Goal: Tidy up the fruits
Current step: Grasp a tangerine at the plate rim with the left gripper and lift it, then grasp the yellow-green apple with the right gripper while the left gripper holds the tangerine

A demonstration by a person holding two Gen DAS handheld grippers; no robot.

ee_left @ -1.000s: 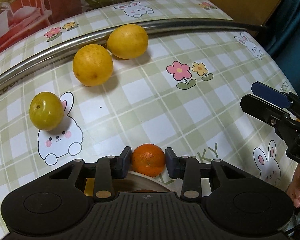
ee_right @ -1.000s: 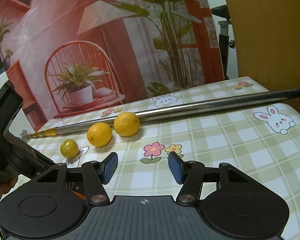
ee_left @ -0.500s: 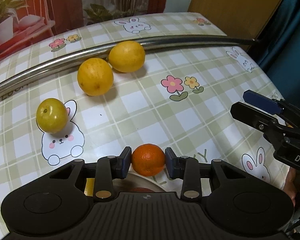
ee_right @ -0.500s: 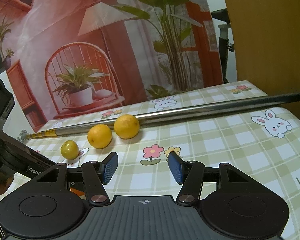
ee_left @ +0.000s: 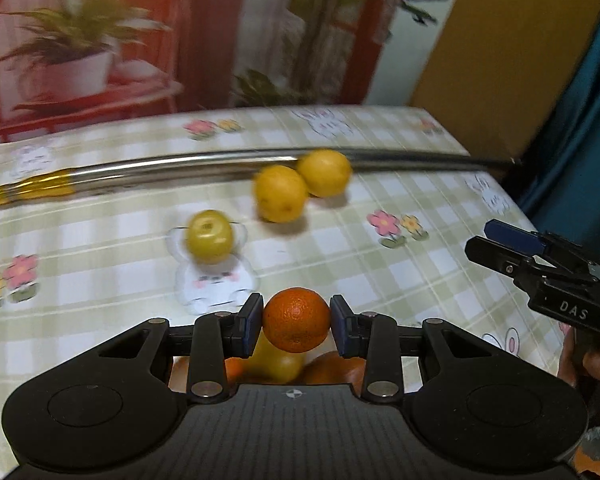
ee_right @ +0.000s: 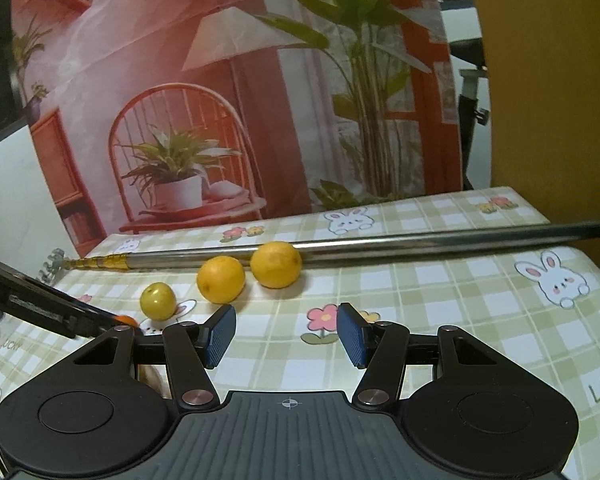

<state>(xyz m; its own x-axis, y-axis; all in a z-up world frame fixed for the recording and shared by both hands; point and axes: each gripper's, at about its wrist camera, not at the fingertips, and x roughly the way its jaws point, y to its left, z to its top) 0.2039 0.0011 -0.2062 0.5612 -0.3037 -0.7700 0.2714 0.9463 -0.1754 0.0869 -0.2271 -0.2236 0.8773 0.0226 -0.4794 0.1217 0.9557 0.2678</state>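
My left gripper (ee_left: 296,325) is shut on a small orange (ee_left: 297,320) and holds it above other fruit (ee_left: 278,364) that lies partly hidden under the fingers. Two yellow lemons (ee_left: 280,194) (ee_left: 324,172) and a small yellow-green fruit (ee_left: 209,236) lie on the checked tablecloth further out. My right gripper (ee_right: 286,334) is open and empty above the cloth; it shows at the right edge of the left wrist view (ee_left: 512,246). The same lemons (ee_right: 221,280) (ee_right: 276,264) and small fruit (ee_right: 158,301) lie ahead of it.
A long metal pole (ee_left: 180,168) lies across the far side of the table, touching the far lemon; it also shows in the right wrist view (ee_right: 420,242). The table edge runs along the right (ee_left: 512,200). A printed backdrop hangs behind.
My left gripper has lifted and tilted up with the orange, so the lemons and pole now sit further off and more backdrop shows. The right gripper has barely moved.
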